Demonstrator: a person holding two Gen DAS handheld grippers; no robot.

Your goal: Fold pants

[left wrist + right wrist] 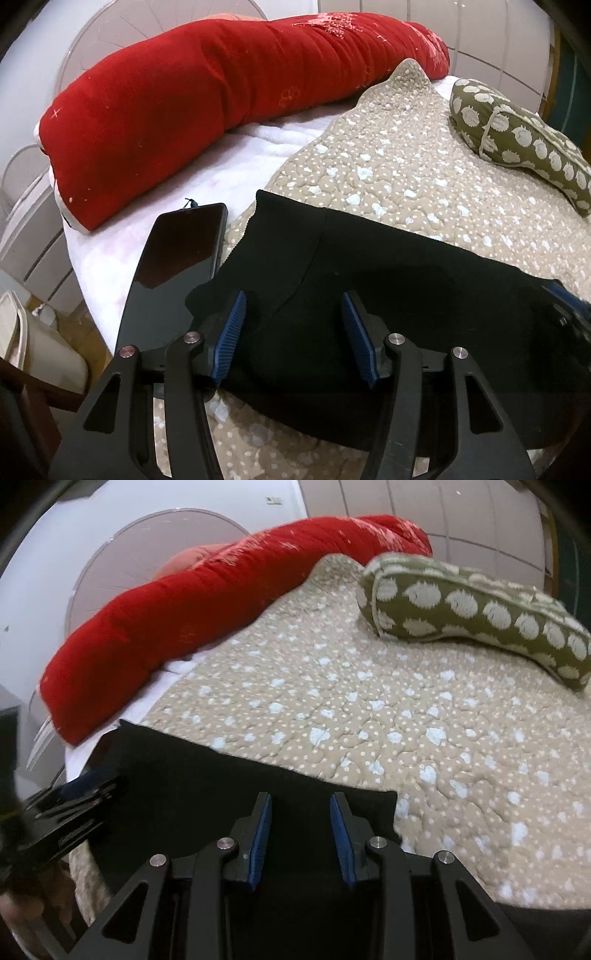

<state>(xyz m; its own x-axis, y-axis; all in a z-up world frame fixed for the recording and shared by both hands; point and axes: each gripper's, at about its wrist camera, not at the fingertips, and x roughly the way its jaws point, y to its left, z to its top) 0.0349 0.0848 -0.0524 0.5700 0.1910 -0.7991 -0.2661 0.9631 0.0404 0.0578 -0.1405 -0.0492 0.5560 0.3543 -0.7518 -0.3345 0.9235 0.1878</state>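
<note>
A: What are the claws doing?
B: Left claw (293, 310) gapes wide over the black pants (388, 280), holding nothing; right claw (300, 808) likewise.
A: And the pants?
B: Flat on the dotted quilt (406, 720), phone (177, 258) beside them, red bolster (221, 92) beyond.

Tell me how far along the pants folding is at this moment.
Done: the black pants lie on the beige quilt as a compact slab with straight edges, so at least one fold looks made. In hand: nothing; the left gripper and right gripper are both open over the fabric. Left: possibly a final fold or smoothing; hard to tell. A phone sits beside the pants.
</note>
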